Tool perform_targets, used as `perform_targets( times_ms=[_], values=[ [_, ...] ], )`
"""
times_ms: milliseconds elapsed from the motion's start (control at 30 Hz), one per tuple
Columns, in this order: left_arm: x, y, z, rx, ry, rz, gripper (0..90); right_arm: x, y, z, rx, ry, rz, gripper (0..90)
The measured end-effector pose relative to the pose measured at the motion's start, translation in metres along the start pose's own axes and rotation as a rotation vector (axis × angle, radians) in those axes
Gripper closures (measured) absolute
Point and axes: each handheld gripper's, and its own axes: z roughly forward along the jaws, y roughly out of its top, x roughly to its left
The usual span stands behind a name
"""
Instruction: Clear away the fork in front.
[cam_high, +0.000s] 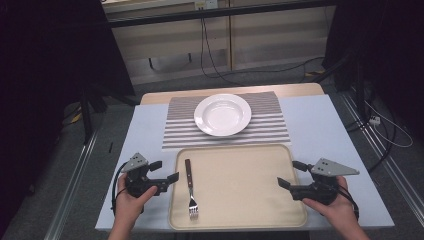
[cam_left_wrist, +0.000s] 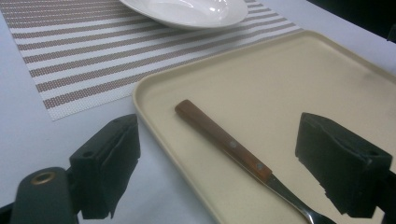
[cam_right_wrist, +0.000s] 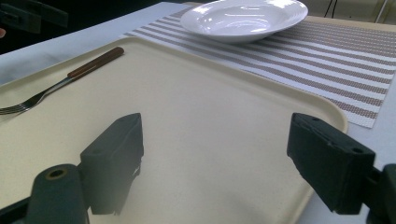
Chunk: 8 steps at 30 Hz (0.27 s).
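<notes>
A fork (cam_high: 190, 187) lies alone on the left part of the beige tray (cam_high: 240, 220), wooden handle pointing away toward the white plate (cam_high: 222, 114), which sits on a striped placemat (cam_high: 270, 132) just beyond the tray. That layout looks like a place setting waiting to be made up. The left hand-held gripper (cam_high: 166, 171) hovers at the tray's left edge, jaws spread wide and empty, aimed at the fork handle. The right hand-held gripper (cam_high: 290, 173) waits at the tray's right edge, likewise wide open, holding nothing. Nothing on the bench (cam_high: 310, 112) blocks either approach.
</notes>
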Motion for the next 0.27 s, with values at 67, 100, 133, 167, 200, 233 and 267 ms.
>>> perform_targets(
  times_ms=[67, 100, 133, 167, 200, 233, 267],
  values=[
    [0.0026, -0.0012, -0.0008, 0.001, 0.012, -0.006, 13.4, -0.0030, -0.0009, -0.0016, -0.008, -0.006, 0.004, 18.8],
    [0.0026, -0.0012, -0.0008, 0.001, 0.012, -0.006, 13.4, -0.0030, -0.0009, -0.0016, -0.008, -0.006, 0.004, 18.8],
    [0.0034, -0.0011, -0.0010, 0.002, 0.016, -0.003, 13.4, -0.0039, -0.0011, -0.0020, -0.009, -0.009, 0.005, 18.9],
    [0.0039, -0.0012, -0.0009, -0.001, 0.015, -0.006, 13.4, -0.0054, -0.0014, -0.0026, -0.012, -0.013, 0.006, 18.9],
    [0.0041, -0.0010, -0.0005, 0.002, 0.010, -0.006, 13.2, -0.0070, -0.0017, -0.0036, -0.017, -0.022, 0.011, 18.9],
    [0.0041, -0.0010, -0.0005, 0.002, 0.010, -0.006, 13.2, -0.0070, -0.0017, -0.0036, -0.017, -0.022, 0.011, 18.9],
    [0.0045, -0.0010, 0.0000, 0.003, 0.009, -0.006, 13.2, -0.0074, -0.0019, -0.0037, -0.018, -0.023, 0.012, 18.9]
  ],
)
